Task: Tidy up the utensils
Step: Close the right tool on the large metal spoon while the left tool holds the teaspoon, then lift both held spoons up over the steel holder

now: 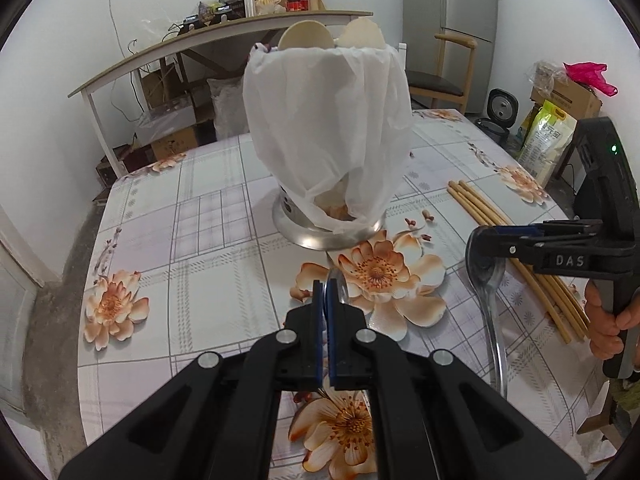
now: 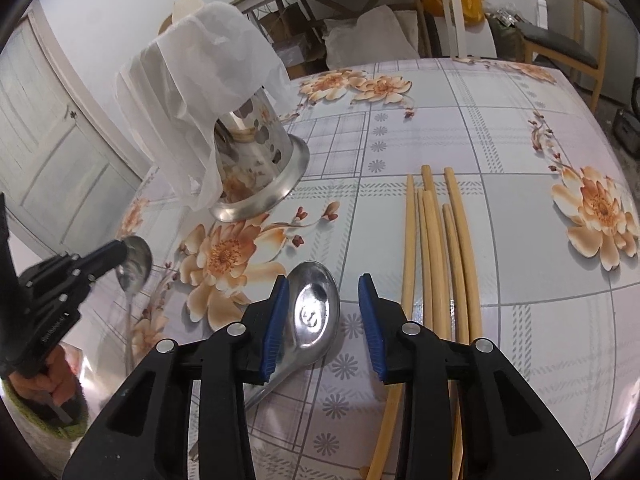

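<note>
Utensils, as they stand on your table, largest item first

1. Table [image 1: 208, 240], flowered cloth. It bears everything listed below. The loose pieces lie on your right side and the holder stands further back, so each piece has a short carry.

2. Holder [image 2: 264, 176], steel, with punched holes and a flared foot. It stands upright beyond both grippers and is judged the destination for every loose piece.

3. Bag [image 1: 328, 120], thin white plastic, draped over the holder's rim and down most of its wall. It probably lines the holder. Mind it on entry: a spoon tip could snag the film or tip the holder.

4. Wooden ladles [image 1: 306, 34], two pale round heads showing above the rim. They are already stowed handle-down, and they narrow the free mouth.

5. Chopsticks [image 2: 434, 240], a loose bundle lying roughly side by side, just right of your right gripper. Nothing is touching them. They look to be next after the spoons.

6. Lying spoon [image 2: 314, 312], steel, bowl up, flat on the cloth. Your right gripper [image 2: 323, 280] points down over it with the bowl between its blue pads. The jaws stand apart and are not yet pressing, so nothing is gripped. The left pad is close to the bowl's edge.

7. Lifted spoon [image 2: 136, 260], steel. Your left gripper [image 1: 324, 292] is clamped fully on its bowl, edge-on between the pads, and the handle hangs below. It is held clear of the cloth, in front of the holder, and seems ready to go in
</note>
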Demonstrator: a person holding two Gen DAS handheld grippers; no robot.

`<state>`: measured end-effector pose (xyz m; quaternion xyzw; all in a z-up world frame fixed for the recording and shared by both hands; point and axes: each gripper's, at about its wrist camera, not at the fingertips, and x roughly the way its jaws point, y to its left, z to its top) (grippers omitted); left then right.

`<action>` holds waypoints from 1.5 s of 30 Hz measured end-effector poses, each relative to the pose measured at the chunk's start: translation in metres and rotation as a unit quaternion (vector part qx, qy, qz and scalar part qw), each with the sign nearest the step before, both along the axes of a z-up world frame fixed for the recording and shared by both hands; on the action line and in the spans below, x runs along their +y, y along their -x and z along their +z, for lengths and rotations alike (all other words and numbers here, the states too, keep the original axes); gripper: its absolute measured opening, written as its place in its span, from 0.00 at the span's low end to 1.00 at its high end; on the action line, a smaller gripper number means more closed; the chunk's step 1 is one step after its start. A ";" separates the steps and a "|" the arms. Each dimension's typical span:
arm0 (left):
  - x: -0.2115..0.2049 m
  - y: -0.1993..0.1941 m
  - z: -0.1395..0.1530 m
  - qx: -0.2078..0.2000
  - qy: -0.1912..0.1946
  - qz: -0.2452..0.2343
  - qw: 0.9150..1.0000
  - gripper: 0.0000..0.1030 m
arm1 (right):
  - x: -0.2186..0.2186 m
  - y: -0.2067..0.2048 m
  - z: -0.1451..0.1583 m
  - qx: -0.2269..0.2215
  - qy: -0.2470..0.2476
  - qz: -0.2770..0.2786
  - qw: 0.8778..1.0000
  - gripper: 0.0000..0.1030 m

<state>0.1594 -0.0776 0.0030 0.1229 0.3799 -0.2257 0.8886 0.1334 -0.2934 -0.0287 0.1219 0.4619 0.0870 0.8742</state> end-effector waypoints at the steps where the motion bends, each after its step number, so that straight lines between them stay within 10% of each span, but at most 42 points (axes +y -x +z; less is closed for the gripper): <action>1: 0.001 0.000 0.001 -0.001 0.000 0.001 1.000 0.01 | 0.001 -0.001 0.000 0.000 0.005 0.001 1.000 0.30; 11: 0.001 0.003 0.005 -0.011 -0.007 0.006 1.000 0.01 | 0.013 0.002 0.004 -0.010 0.045 0.006 0.999 0.04; 45: 0.016 0.014 0.023 -0.037 0.000 0.025 0.999 0.01 | 0.072 0.039 0.067 -0.115 0.146 0.037 0.982 0.01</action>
